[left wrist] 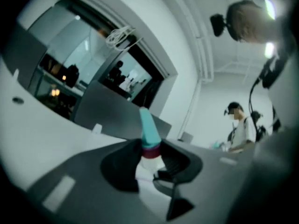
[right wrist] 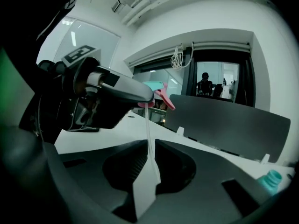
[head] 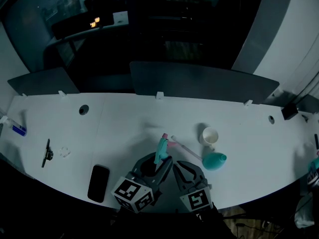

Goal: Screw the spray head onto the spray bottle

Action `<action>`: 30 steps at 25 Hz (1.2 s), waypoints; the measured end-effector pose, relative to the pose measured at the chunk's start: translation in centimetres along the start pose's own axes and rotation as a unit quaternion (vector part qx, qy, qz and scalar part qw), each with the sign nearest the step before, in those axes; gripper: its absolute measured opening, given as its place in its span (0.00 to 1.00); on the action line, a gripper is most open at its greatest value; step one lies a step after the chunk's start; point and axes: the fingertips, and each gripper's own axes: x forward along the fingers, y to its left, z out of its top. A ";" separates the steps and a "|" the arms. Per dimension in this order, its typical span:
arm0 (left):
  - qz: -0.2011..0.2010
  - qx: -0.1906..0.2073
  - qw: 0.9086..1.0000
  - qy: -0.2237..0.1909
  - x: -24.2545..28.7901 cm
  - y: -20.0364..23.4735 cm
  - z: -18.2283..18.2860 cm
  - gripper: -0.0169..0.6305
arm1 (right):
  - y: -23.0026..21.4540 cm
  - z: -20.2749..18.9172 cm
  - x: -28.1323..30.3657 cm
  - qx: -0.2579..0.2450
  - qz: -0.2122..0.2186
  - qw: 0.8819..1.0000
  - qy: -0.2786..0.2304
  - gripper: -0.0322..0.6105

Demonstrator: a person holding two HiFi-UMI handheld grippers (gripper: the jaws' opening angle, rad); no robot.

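My left gripper [head: 160, 159] is shut on the spray head [head: 161, 148], a teal head with a pink trigger, held a little above the white table [head: 124, 128]. In the left gripper view the teal nozzle [left wrist: 149, 132] sticks out past the jaws, which clamp its dark red collar. The thin white dip tube [right wrist: 148, 125] runs from the head down between the jaws of my right gripper [right wrist: 150, 157], which is shut on it. The teal bottle [head: 215, 160] lies on its side just right of both grippers, also in the right gripper view as the teal bottle [right wrist: 270, 178].
A white cup [head: 210, 135] stands behind the bottle. A black phone [head: 98, 183] lies at the front left, a black tool [head: 47, 153] and a small blue thing [head: 19, 130] further left. Grey divider panels [head: 199, 81] line the far edge. A person [left wrist: 240, 127] stands off to the right.
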 end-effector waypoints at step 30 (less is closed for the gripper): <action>0.065 0.278 0.958 0.017 0.5 -2.5 -1.3 0.23 | -12.3 -13.8 -7.9 0.168 -0.232 0.952 0.107 0.67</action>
